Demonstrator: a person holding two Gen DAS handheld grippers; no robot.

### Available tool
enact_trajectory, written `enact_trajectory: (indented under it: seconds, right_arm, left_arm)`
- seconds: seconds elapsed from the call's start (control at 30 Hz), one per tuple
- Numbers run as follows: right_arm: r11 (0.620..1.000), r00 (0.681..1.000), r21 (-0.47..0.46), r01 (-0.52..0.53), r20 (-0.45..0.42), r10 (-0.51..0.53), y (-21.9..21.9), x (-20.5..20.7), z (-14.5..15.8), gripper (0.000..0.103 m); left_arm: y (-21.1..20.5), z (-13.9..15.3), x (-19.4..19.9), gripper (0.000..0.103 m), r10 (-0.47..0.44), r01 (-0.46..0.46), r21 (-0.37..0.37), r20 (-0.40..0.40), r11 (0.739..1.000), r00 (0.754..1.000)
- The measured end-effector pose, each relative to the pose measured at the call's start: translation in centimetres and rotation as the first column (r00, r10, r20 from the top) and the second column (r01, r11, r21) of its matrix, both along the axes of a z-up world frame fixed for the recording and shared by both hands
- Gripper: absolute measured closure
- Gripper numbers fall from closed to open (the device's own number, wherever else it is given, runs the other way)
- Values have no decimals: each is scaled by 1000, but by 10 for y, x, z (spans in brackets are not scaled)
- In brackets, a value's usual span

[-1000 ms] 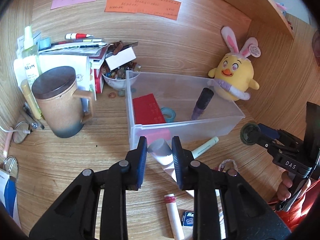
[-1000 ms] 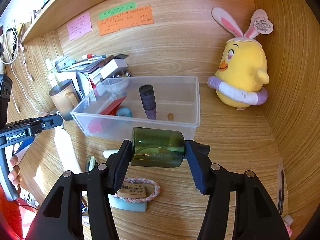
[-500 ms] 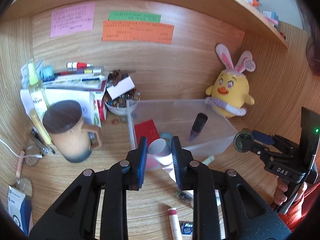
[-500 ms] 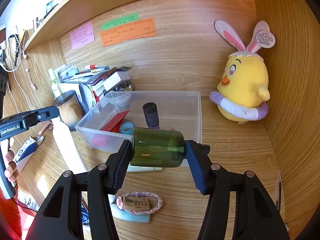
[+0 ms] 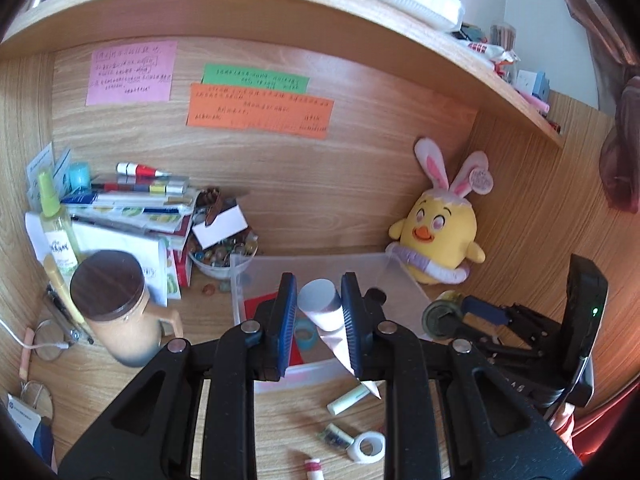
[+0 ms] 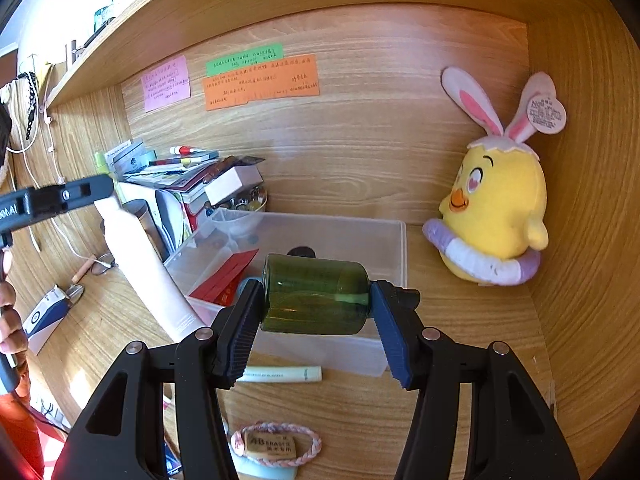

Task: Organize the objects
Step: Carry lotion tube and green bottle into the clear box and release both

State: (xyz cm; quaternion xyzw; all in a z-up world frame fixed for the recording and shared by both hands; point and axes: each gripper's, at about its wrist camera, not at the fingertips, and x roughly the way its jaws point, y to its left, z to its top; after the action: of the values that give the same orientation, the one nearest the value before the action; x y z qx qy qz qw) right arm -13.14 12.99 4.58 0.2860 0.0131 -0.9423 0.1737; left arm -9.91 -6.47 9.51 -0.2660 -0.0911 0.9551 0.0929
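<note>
Desk now lies farther below the raised tube and bottle.

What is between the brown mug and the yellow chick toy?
In the left wrist view, the clear plastic box sits between the brown mug and the yellow chick toy, with a small bowl of beads at its left corner.

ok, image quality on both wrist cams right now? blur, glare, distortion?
Left wrist view: strong fisheye bend on the shelf, dark vignette corners, the white tube in the left gripper sharp, red marker at the bottom edge soft. Right wrist view: warm sunlit wood at right, green bottle crisp, no blur.
</note>
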Motion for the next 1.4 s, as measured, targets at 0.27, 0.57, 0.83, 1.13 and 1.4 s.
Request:
enact_trajectory:
  seconds: [0.27,0.57,0.83,1.13,1.4]
  right_arm:
    - [999,1000,17,-28,16,27,-11,-15,-4,51]
    - [998,997,52,-44,64,40,-24,-31,-20,51]
    - [997,994,69,-41,101,34,-29,-43,-32,51]
    - [995,989,85,-48,140,36,-34,-56,-46,51]
    - [994,987,93,-48,158,33,-38,-62,-51,51]
  left_arm:
    - [5,9,-22,81,27,-27,-10,-24,1000,999]
    - [7,-16,-55,81,37,-37,3,33,999,999]
    - [12,-44,-79,94,15,-14,-7,114,1000,993]
    - [17,-70,-84,94,-1,9,-44,183,999,983]
    - [17,-82,-70,53,14,5,-100,195,995,981]
